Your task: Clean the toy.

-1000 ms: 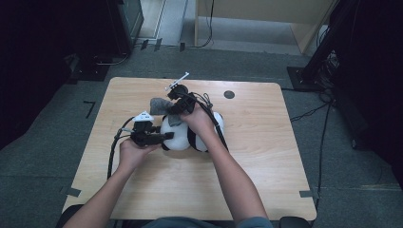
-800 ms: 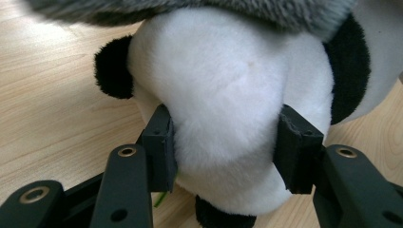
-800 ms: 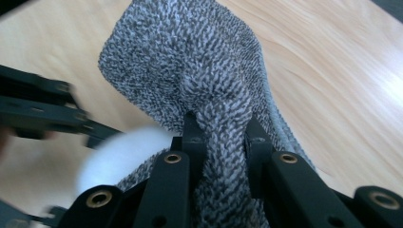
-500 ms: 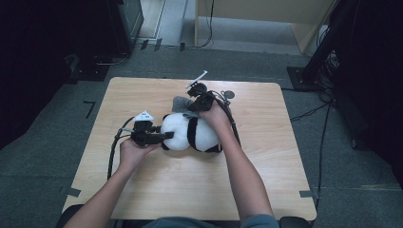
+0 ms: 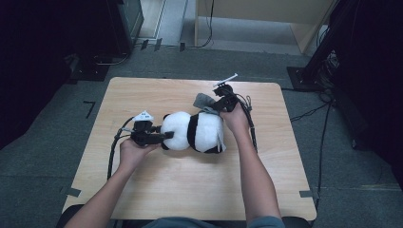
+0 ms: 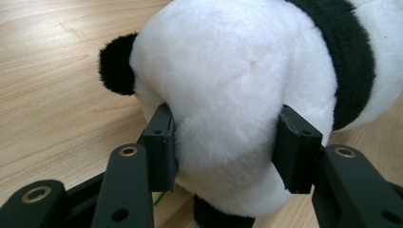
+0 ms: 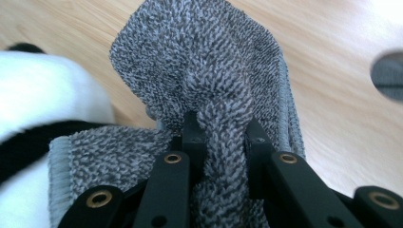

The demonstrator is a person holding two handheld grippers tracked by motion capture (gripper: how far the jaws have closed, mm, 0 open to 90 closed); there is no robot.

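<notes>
Grey carpet and dark equipment surround the pale wooden table (image 5: 157,190), and near its middle lies a stuffed panda (image 5: 192,131) on its side, white with a black band round its body. Its white head end points to the person's left, and there the left tool (image 5: 160,137) is clamped on it: in the left gripper view both black pads press into the white plush (image 6: 228,99) from either side, with a black ear (image 6: 115,69) just beyond them. At the panda's other end a grey knitted cloth (image 5: 205,102) rises from the toy's far upper edge toward the back of the table. The right tool (image 5: 215,108) has pinched a bunched fold of this cloth; in the right gripper view the speckled fabric (image 7: 209,61) is squeezed tight between the two jaws and fans out above them, with the panda's white and black fur (image 7: 43,95) just beside it. Both forearms reach in from the near edge. A small dark round mark (image 7: 387,76) sits on the table beyond the cloth.
</notes>
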